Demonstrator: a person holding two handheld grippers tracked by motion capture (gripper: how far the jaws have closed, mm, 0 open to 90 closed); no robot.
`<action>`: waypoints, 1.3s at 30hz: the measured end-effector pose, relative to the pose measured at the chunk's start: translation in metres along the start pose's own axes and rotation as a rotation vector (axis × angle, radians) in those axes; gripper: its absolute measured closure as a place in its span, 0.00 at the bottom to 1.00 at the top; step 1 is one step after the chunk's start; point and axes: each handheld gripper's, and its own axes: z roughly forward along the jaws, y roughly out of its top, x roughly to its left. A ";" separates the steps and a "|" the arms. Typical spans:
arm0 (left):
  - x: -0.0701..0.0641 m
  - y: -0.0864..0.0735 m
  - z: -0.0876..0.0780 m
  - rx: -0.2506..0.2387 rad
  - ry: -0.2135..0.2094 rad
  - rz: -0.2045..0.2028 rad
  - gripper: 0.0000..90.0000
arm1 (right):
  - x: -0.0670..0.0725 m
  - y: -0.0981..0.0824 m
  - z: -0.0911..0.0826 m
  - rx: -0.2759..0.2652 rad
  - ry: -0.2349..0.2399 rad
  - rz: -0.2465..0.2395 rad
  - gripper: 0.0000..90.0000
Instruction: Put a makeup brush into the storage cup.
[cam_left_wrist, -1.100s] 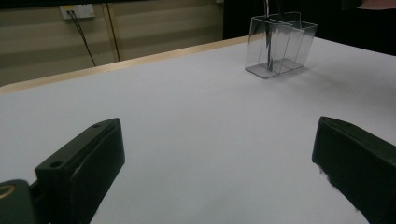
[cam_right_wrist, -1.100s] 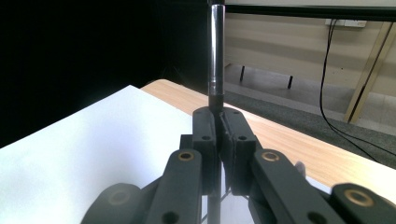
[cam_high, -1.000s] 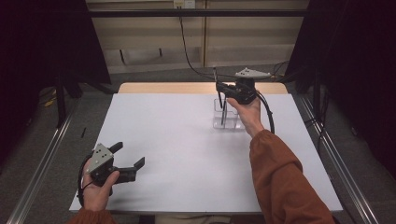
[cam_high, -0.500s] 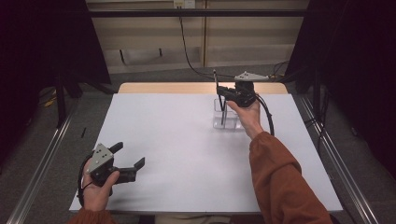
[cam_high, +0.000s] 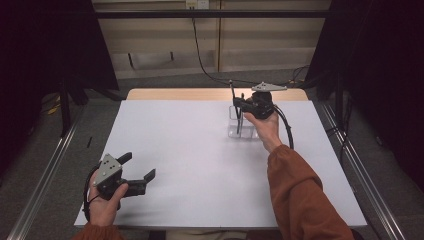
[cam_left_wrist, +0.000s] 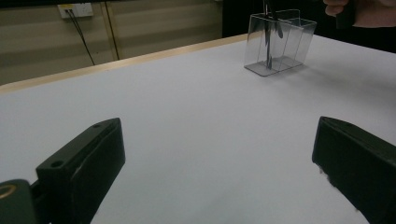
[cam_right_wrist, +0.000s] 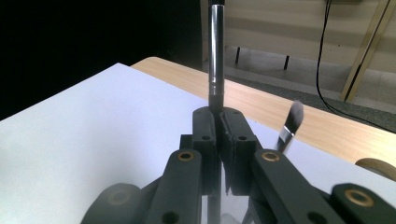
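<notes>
Left gripper (cam_high: 134, 172) idle near-left, jaws wide apart, holding nothing. Right gripper (cam_right_wrist: 218, 122) far right, clamped on an upright brush handle (cam_right_wrist: 215, 60) over the clear holder (cam_high: 239, 127). Suggest keeping it vertical, lowering straight, clear of the second brush (cam_right_wrist: 290, 125).

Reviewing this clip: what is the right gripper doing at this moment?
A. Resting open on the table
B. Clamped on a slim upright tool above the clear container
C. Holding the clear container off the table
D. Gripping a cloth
B: the right gripper is shut on a slim upright tool, held over the clear container.
</notes>
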 end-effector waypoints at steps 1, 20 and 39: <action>0.000 0.000 0.000 0.000 0.000 0.000 0.03 | 0.000 -0.001 0.000 0.001 0.001 0.004 0.94; -0.001 0.000 0.000 -0.002 -0.001 -0.003 0.03 | 0.000 -0.011 0.004 0.020 0.002 0.015 0.94; -0.001 0.001 0.000 -0.001 -0.004 0.001 0.03 | -0.003 -0.012 0.000 0.022 0.008 0.023 0.88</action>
